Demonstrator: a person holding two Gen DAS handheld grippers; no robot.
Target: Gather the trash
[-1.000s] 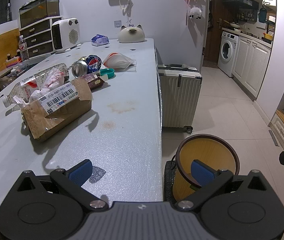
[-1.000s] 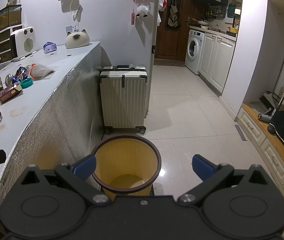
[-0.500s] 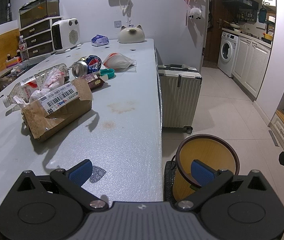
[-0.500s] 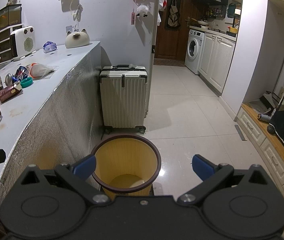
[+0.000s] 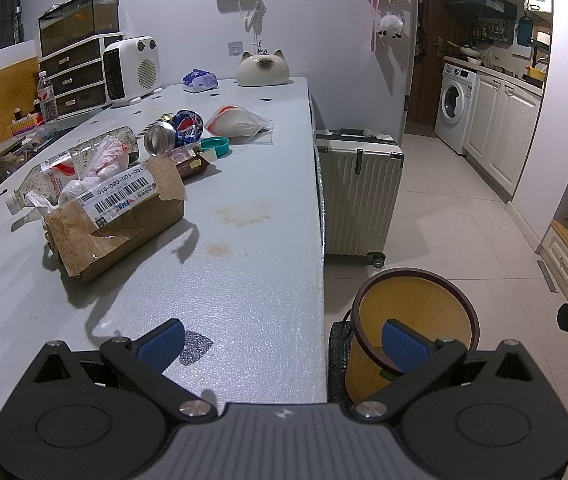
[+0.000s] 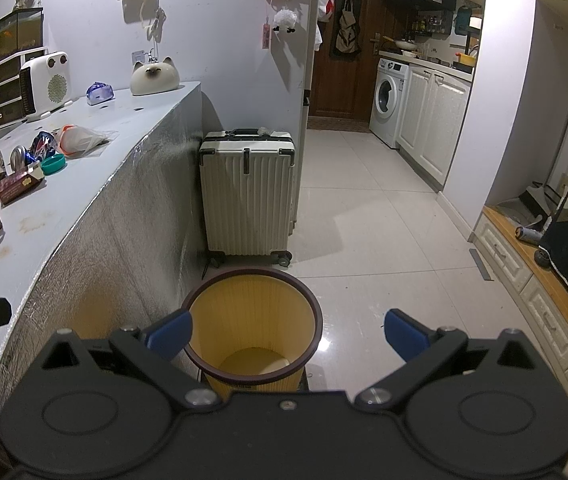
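- Trash sits bunched mid-table: a torn box [image 5: 118,220] nearest, a clear bottle [image 5: 64,168] lying on its side behind it, a crumpled wrapper [image 5: 104,156] against the box's top.
- Farther back, two cans [image 5: 174,134] on their sides, a teal lid [image 5: 215,146], a white bag [image 5: 240,122] — all well apart from both grippers.
- Bin [image 6: 253,320] stands on the floor just beside the table [image 5: 252,280] edge, handy for dropping things off the side; it looks empty, bare bottom showing.
- Left gripper [image 5: 282,344] hovers over the table's near corner, jaws spread wide, nothing in them.
- Right gripper [image 6: 286,334] hangs above the bin's mouth, jaws also wide and empty.
- Nothing collected yet, I'd say; the box is the closest first grab.
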